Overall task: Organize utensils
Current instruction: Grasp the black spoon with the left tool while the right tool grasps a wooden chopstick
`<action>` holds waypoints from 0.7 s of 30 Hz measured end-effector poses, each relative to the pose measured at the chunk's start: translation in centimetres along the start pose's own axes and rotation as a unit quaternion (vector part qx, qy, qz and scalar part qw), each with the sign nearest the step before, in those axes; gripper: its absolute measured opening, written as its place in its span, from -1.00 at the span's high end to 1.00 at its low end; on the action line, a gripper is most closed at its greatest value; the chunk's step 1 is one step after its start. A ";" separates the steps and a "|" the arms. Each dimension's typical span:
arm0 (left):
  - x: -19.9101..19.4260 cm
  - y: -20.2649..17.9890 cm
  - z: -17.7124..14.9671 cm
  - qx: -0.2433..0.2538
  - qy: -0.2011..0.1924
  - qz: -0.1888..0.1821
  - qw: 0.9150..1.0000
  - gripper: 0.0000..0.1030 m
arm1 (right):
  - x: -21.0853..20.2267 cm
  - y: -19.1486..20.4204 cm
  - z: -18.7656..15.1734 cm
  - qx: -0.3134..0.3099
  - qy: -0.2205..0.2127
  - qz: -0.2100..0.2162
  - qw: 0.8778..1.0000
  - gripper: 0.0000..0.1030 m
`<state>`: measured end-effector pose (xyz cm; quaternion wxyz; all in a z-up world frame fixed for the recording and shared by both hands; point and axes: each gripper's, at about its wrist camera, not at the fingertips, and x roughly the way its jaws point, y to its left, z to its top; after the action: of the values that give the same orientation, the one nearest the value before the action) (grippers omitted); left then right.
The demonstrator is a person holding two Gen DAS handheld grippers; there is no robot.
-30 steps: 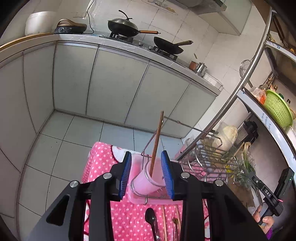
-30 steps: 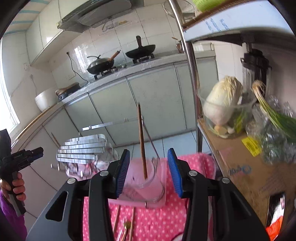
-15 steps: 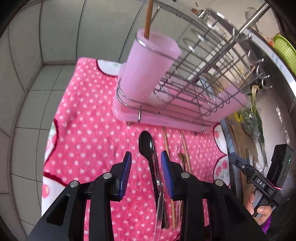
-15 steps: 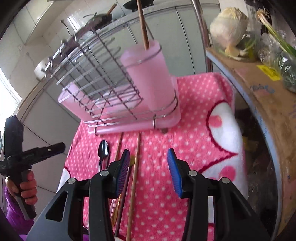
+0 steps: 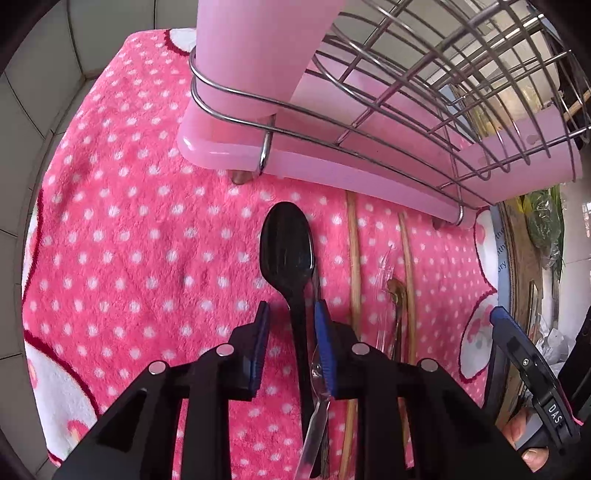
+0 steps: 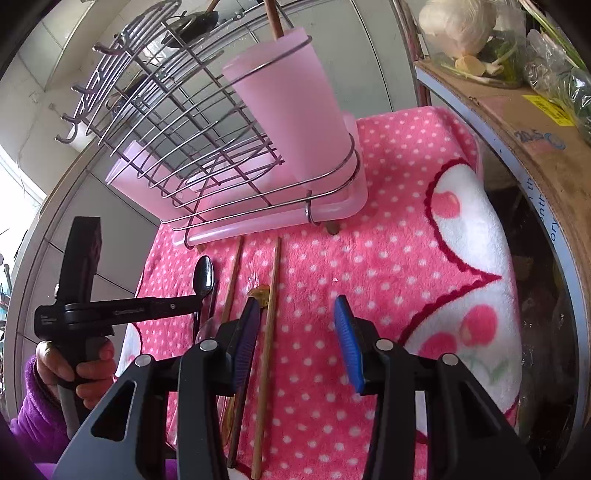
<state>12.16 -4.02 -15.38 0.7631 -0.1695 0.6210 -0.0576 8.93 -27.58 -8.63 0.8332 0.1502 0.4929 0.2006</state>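
Progress is judged early: one chopstick [image 6: 272, 16] is stowed in the pink cup [image 6: 295, 110]. Black spoon [image 5: 288, 258] lies between the closing left gripper [image 5: 291, 325], ungripped. Right gripper [image 6: 295, 332] is half-open, empty.

Pink polka-dot blanket [image 6: 388, 258], cabbage [image 6: 458, 22] and bagged greens [image 6: 554, 74] on a side shelf [image 6: 517, 110].

Utensils [image 5: 288, 258] before rack [image 5: 406, 122], on blanket [image 5: 129, 240]

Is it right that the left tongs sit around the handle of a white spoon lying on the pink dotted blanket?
Not quite: the spoon is black, not white. The left wrist view shows the left tongs straddling its handle on the pink dotted blanket.
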 end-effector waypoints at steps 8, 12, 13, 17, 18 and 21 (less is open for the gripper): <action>-0.4 0.6 0.4 -0.009 -0.023 0.007 1.000 0.79 | 1.9 1.3 0.7 -0.017 0.023 -0.007 1.000 0.17; -2.3 2.4 0.6 -0.013 -0.038 0.006 0.999 0.80 | 3.9 2.5 1.5 -0.029 0.043 -0.016 0.999 0.20; -2.5 2.8 0.6 -0.014 -0.040 0.010 0.999 0.80 | 4.7 2.9 1.8 -0.033 0.051 -0.020 0.998 0.38; -2.9 4.5 0.5 -0.017 -0.034 0.020 0.999 0.79 | 7.6 3.9 2.6 -0.042 0.080 -0.044 0.995 0.56; -2.9 4.8 0.5 -0.018 -0.033 0.021 0.999 0.79 | 8.3 4.2 2.7 -0.044 0.086 -0.054 0.994 0.59; -2.4 5.7 0.8 -0.019 -0.021 0.021 0.999 0.79 | 10.2 4.4 3.1 -0.045 0.101 -0.077 0.991 0.59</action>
<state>11.70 2.22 -14.87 0.7738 -0.1721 0.6091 -0.0258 15.20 -18.97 -12.94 0.7979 0.0531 0.5754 0.1715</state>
